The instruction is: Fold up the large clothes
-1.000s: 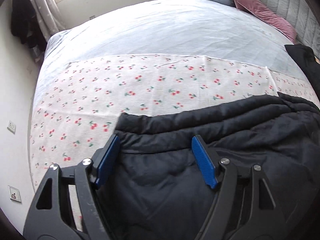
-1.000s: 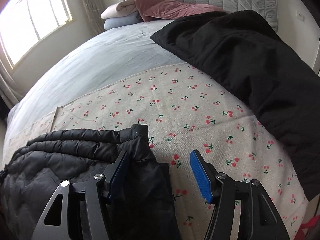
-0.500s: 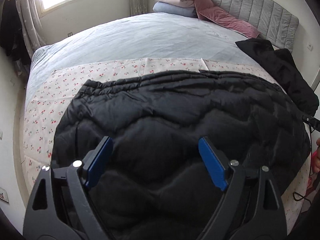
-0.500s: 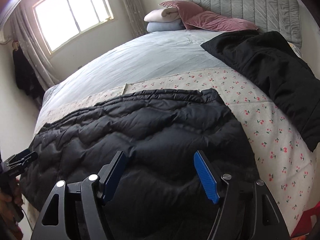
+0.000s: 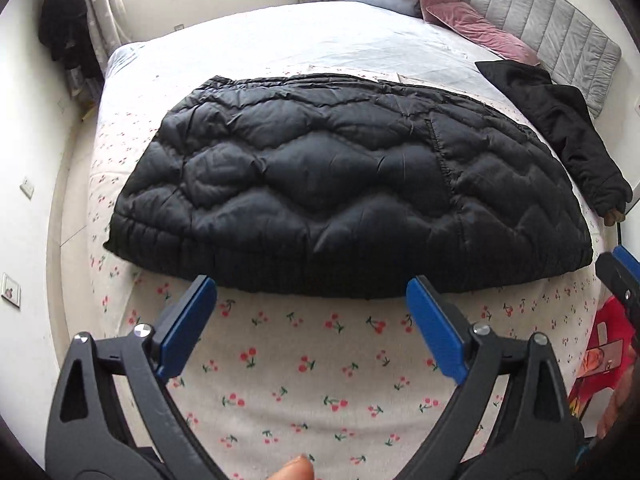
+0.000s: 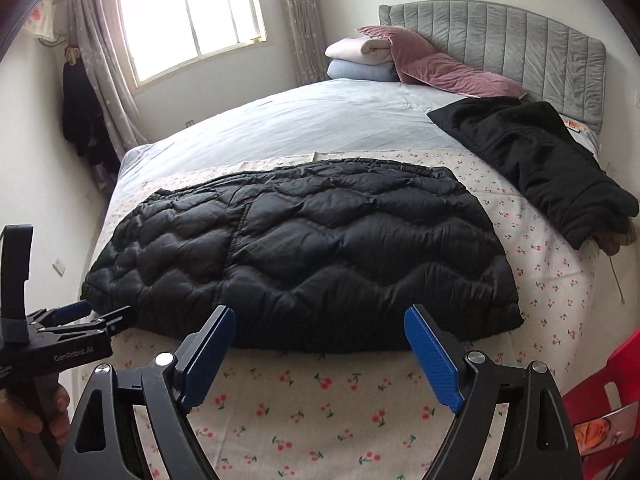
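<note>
A black quilted puffer jacket (image 5: 344, 184) lies folded flat on the cherry-print sheet (image 5: 304, 364); it also shows in the right wrist view (image 6: 304, 256). My left gripper (image 5: 312, 320) is open and empty, just short of the jacket's near hem. My right gripper (image 6: 320, 344) is open and empty, also short of the near hem. The left gripper also shows at the left edge of the right wrist view (image 6: 92, 316); the right gripper's tip shows at the right edge of the left wrist view (image 5: 618, 276).
A second black garment (image 6: 532, 160) lies at the bed's right side near the grey headboard (image 6: 500, 44). Pink pillows (image 6: 440, 68) and folded blankets (image 6: 360, 60) sit at the head. A red object (image 6: 604, 404) stands at the lower right. Dark clothes (image 6: 80, 116) hang by the window.
Both grippers have pulled back from over the jacket toward the bed's near edge. The jacket, earlier under the open fingers, now lies flat ahead of them.
</note>
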### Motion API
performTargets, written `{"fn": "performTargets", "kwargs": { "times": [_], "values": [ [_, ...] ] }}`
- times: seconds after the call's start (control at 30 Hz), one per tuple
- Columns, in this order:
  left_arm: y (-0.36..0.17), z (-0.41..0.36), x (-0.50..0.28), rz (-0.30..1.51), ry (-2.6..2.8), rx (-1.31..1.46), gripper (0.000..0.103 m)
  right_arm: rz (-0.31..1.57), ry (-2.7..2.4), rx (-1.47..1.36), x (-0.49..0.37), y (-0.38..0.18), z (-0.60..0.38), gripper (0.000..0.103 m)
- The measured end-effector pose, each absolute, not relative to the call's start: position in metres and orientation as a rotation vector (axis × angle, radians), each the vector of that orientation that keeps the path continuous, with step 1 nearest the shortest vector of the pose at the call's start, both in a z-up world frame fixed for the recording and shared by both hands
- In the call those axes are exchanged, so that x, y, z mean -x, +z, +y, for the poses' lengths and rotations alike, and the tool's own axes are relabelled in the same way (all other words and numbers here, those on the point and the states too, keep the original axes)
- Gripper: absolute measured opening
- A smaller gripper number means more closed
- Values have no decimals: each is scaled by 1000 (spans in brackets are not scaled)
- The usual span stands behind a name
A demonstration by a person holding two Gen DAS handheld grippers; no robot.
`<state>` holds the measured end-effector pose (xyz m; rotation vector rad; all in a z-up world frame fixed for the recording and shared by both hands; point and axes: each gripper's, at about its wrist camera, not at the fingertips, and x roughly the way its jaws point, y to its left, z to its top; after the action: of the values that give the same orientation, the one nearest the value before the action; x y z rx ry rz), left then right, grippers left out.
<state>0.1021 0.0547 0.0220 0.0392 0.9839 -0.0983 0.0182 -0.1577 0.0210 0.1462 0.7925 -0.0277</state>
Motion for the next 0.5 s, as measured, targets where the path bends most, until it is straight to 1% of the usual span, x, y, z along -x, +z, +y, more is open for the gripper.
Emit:
{"fn": "performTargets", "kwargs": {
  "times": [0.27, 0.5],
  "values": [
    [21, 50, -69, 1002, -64, -46, 98, 838, -107, -125, 13, 7, -145, 91],
    [26, 41, -61, 1005, -87, -29, 98, 838, -75, -113, 19, 6, -138, 91]
  ]
}}
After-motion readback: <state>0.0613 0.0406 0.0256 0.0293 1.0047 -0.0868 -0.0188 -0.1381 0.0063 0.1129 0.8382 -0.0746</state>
